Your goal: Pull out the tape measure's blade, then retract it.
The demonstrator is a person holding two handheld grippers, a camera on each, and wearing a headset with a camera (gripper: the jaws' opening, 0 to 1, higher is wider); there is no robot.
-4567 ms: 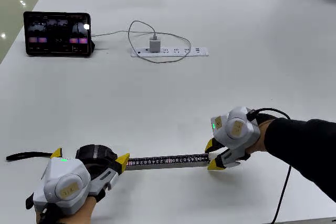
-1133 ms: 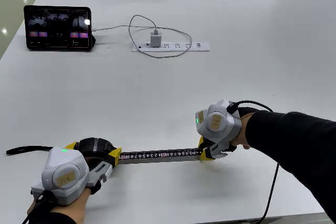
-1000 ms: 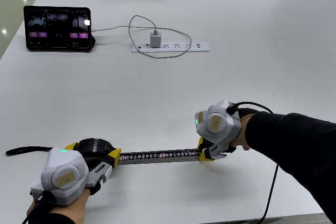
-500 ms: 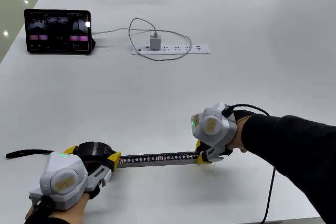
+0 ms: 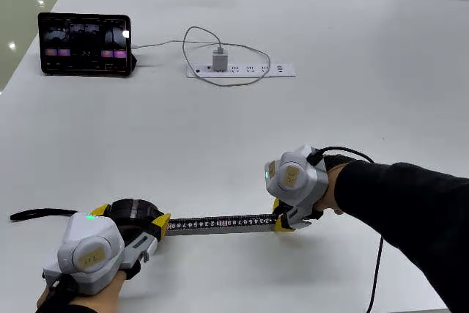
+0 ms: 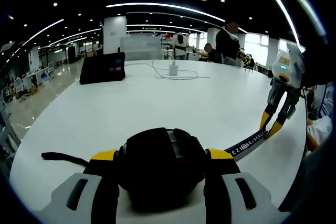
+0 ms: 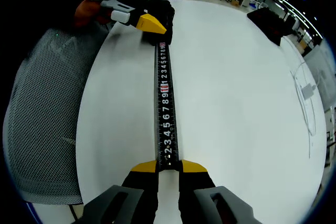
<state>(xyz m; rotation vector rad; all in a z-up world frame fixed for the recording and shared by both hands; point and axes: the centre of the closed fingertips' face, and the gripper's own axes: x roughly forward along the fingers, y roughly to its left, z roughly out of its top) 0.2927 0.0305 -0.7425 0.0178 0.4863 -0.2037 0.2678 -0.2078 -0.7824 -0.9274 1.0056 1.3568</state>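
The black tape measure case (image 5: 133, 214) lies on the white table at the front left, and my left gripper (image 5: 139, 226) is shut on the case (image 6: 160, 163). Its black blade (image 5: 220, 223) with white numbers runs flat over the table to the right. My right gripper (image 5: 282, 221) pinches the blade's end, its yellow-tipped jaws closed on the blade (image 7: 165, 103). In the left gripper view the right gripper (image 6: 273, 124) stands at the far right on the blade tip. The case's black strap (image 5: 37, 215) trails out to the left.
A tablet (image 5: 86, 34) stands at the table's back left. A white power strip (image 5: 240, 70) with a charger and looped cable lies behind the middle. The table's front edge runs close under both hands. People stand far off in the left gripper view.
The right gripper has moved left toward the case with the blade end in it, and the shown length of blade has become shorter. The left gripper holds the case in place.
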